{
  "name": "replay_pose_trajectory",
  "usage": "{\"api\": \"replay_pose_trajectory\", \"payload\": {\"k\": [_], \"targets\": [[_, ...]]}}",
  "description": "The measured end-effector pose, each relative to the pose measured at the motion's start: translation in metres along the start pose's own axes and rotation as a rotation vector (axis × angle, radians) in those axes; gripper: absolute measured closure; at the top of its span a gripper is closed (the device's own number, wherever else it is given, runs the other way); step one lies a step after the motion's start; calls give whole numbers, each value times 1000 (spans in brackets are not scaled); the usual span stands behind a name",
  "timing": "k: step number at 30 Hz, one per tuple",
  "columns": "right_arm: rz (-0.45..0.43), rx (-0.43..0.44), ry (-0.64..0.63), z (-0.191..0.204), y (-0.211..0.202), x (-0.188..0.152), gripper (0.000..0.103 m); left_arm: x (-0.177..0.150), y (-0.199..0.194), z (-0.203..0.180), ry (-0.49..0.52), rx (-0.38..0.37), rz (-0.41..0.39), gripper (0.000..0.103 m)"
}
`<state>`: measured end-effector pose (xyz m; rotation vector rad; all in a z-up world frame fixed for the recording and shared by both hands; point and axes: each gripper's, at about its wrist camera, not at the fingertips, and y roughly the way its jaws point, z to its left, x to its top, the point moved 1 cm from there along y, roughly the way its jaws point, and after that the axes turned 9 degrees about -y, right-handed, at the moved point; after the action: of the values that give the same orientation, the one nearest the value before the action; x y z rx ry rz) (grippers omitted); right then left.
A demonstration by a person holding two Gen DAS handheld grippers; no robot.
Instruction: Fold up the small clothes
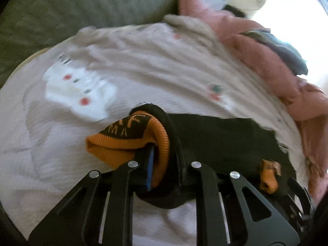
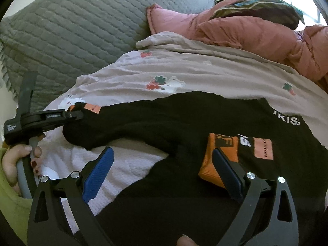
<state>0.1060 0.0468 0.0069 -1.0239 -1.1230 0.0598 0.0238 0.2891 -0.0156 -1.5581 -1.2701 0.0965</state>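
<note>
A black sweatshirt (image 2: 184,119) with orange ribbed cuffs and white lettering lies spread on a pale printed bedsheet (image 2: 184,69). My left gripper (image 1: 162,143) is shut on the orange cuff (image 1: 127,141) of one sleeve and holds it out over the sheet; the black body (image 1: 221,139) trails to the right. In the right wrist view the left gripper (image 2: 75,113) shows at the far left, pinching that sleeve end. My right gripper (image 2: 164,155) is open just above the garment, its right finger (image 2: 227,172) beside the other orange cuff (image 2: 217,153).
A grey quilted pillow (image 2: 71,30) lies at the back left. A pink padded jacket (image 2: 246,32) and a dark patterned garment (image 2: 256,8) are piled at the back right. An orange patch (image 2: 263,149) sits on the sweatshirt.
</note>
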Motion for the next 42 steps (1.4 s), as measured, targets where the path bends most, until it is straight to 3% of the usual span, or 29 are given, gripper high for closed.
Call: {"api": "replay_pose_trajectory", "payload": {"k": [9,13,22,32,38,40,42], "targets": [[-57,-45,99,-39,-39,-17,7,-15,-24,-54,163,-164,-72,95],[-81,-77,149,-62,-55,-26,7,-23,-24,-78,178,-242,-30,96],[-113,-140,261,-109,-84,-49,7,-47,-25,-143,281,-335,30,95],[-139,-216,355,-152,-114,-73,7,-79,-7,-215,394,-394,115,94],[-127,-248,391,-169,-119,-86,7,-104,4,-240,446,-462,199,73],[-116,-253,395,-171,-117,-89,7,-107,2,-245,451,-518,228,48],[-107,-256,398,-172,-115,-91,7,-109,-3,-249,469,-545,222,47]]}}
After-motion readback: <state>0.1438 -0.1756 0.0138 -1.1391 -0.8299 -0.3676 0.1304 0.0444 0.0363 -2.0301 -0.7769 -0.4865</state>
